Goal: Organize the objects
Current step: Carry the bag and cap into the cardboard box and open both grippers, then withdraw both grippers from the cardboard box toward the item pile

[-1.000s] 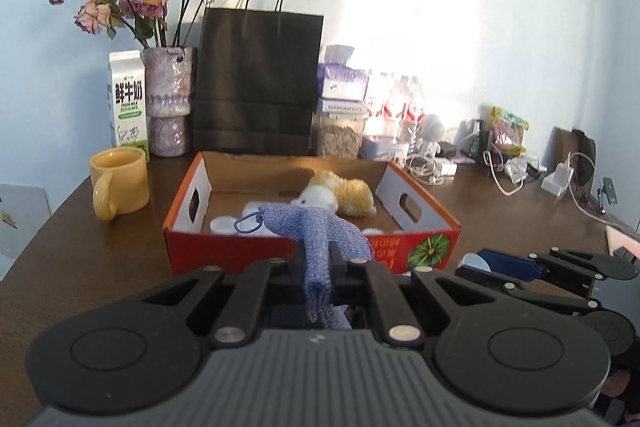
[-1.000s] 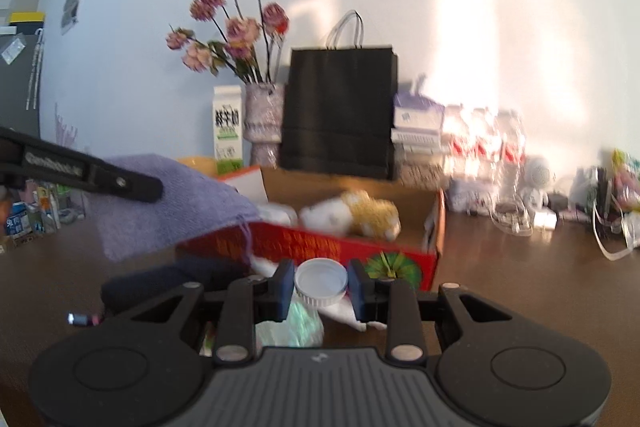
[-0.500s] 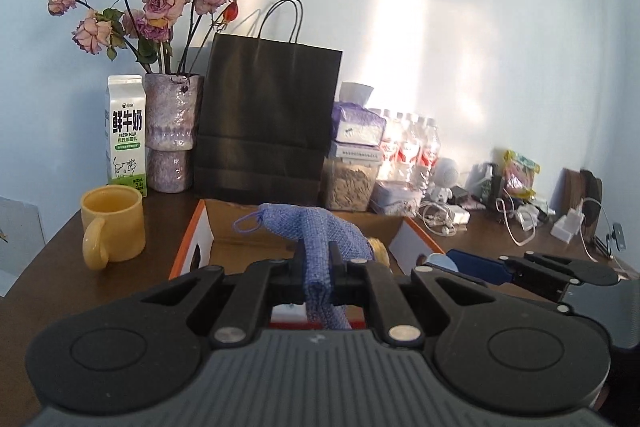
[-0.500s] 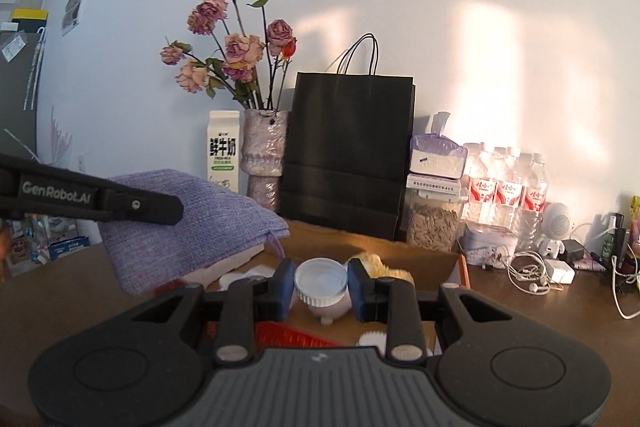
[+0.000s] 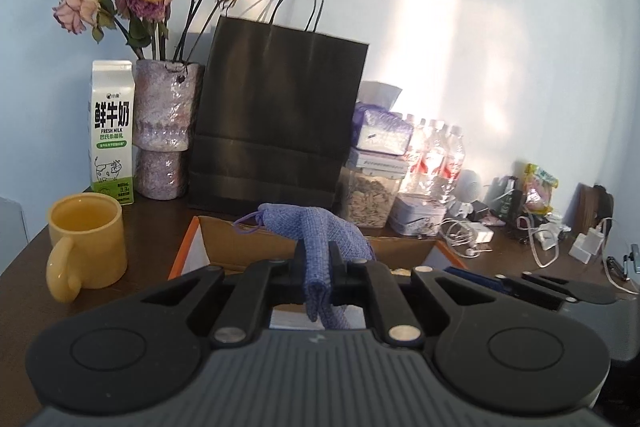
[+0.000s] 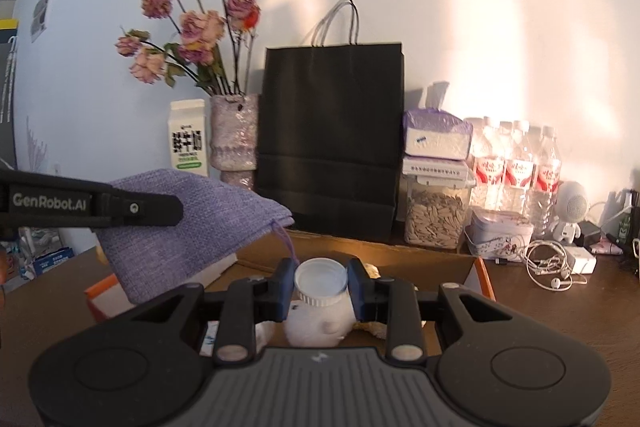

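The left gripper (image 5: 318,259) is clamped tight on a folded purple woven cloth pouch (image 5: 320,231), which drapes over and between its black fingers, a thin cord loop hanging off the pouch's left end. The right gripper (image 6: 320,281) is closed on a small white jar with a ridged screw cap (image 6: 320,281), its blue-padded fingers pressing both sides of the cap. Both grippers hang above an open cardboard box (image 5: 244,243) with orange edges, which sits on a dark wooden tabletop (image 5: 160,219). In the right wrist view the left gripper and its pouch reach in from the left, over the box's left edge.

Left of the box stands a yellow mug (image 5: 86,241). Behind it, along a pale wall, are a milk carton (image 5: 111,131), a textured vase of dried pink roses (image 5: 162,131) and a tall black paper bag (image 5: 276,115). Right of the bag are a clear container of seeds (image 6: 434,215) with packets stacked on top, water bottles (image 6: 516,167), a tin, and tangled white cables (image 6: 552,263) and chargers.
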The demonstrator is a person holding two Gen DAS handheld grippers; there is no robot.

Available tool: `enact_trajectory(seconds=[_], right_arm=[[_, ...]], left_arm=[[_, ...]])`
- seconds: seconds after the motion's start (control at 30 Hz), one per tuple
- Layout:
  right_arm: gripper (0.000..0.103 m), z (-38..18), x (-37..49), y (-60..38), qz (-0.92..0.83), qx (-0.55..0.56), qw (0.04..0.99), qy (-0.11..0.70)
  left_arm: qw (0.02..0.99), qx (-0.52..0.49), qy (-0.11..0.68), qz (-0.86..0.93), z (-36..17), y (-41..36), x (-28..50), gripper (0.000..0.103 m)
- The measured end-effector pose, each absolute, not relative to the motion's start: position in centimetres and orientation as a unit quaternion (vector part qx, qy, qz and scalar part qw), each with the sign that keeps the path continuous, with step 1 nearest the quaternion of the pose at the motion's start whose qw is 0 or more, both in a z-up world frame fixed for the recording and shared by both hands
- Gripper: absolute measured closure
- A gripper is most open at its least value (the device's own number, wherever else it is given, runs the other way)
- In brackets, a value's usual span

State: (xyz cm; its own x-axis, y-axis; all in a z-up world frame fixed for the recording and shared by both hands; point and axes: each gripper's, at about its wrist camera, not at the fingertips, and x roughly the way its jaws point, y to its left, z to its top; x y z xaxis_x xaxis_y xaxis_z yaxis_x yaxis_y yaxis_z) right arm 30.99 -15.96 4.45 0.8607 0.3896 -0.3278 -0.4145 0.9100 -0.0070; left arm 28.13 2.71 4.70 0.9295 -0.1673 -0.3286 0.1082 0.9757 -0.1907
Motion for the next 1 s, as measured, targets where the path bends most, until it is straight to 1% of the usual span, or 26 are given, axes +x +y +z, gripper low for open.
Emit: enact_trajectory(seconds=[0.2,0.37,0.47,0.5,0.57,0.6,0.63,0.67,0.7,0.73,0.77,0.83,1.0], right_arm=[[0.075,2.7,33.1,-16.9,0.204,-0.022,0.959,0.197],[0.075,1.6,33.6,-17.0,0.197,-0.026,0.956,0.214],[0.075,1.4,33.7,-16.8,0.197,-0.028,0.955,0.218],[0.075,1.4,33.6,-16.8,0.198,-0.029,0.955,0.218],[0.075,1.4,33.6,-16.8,0.2,-0.031,0.954,0.221],[0.072,1.4,33.6,-16.7,0.199,-0.032,0.954,0.222],[0.068,1.3,33.6,-16.7,0.198,-0.033,0.954,0.225],[0.054,1.3,33.6,-16.7,0.197,-0.033,0.953,0.226],[0.032,1.3,33.6,-16.8,0.196,-0.032,0.953,0.227],[0.019,1.3,33.5,-16.8,0.194,-0.033,0.954,0.227],[0.003,1.4,33.4,-16.8,0.191,-0.034,0.955,0.225],[0.002,1.6,33.2,-16.9,0.189,-0.035,0.957,0.218],[0.002,1.6,33.1,-17.0,0.186,-0.034,0.958,0.216]], left_arm=[[0.976,-0.079,0.196,-0.046,3.0,4.1,30.6,0.094],[0.972,-0.081,0.217,-0.04,1.8,4.5,31.5,0.094],[0.972,-0.078,0.215,-0.045,1.7,4.2,31.5,0.094],[0.973,-0.078,0.213,-0.046,1.8,4.2,31.4,0.094],[0.973,-0.075,0.215,-0.046,1.8,4.0,31.4,0.09],[0.972,-0.073,0.216,-0.046,1.8,3.9,31.4,0.084],[0.972,-0.072,0.217,-0.044,1.7,3.9,31.5,0.066],[0.973,-0.07,0.218,-0.042,1.7,3.8,31.5,0.055],[0.973,-0.068,0.217,-0.038,1.7,3.7,31.4,0.031],[0.974,-0.065,0.214,-0.032,1.8,3.6,31.3,0.01],[0.976,-0.059,0.209,-0.024,1.8,3.4,31.1,0.004],[0.978,-0.049,0.201,-0.013,2.1,3.3,30.9,0.0],[0.977,-0.049,0.205,-0.015,2.0,3.2,30.9,0.0]])
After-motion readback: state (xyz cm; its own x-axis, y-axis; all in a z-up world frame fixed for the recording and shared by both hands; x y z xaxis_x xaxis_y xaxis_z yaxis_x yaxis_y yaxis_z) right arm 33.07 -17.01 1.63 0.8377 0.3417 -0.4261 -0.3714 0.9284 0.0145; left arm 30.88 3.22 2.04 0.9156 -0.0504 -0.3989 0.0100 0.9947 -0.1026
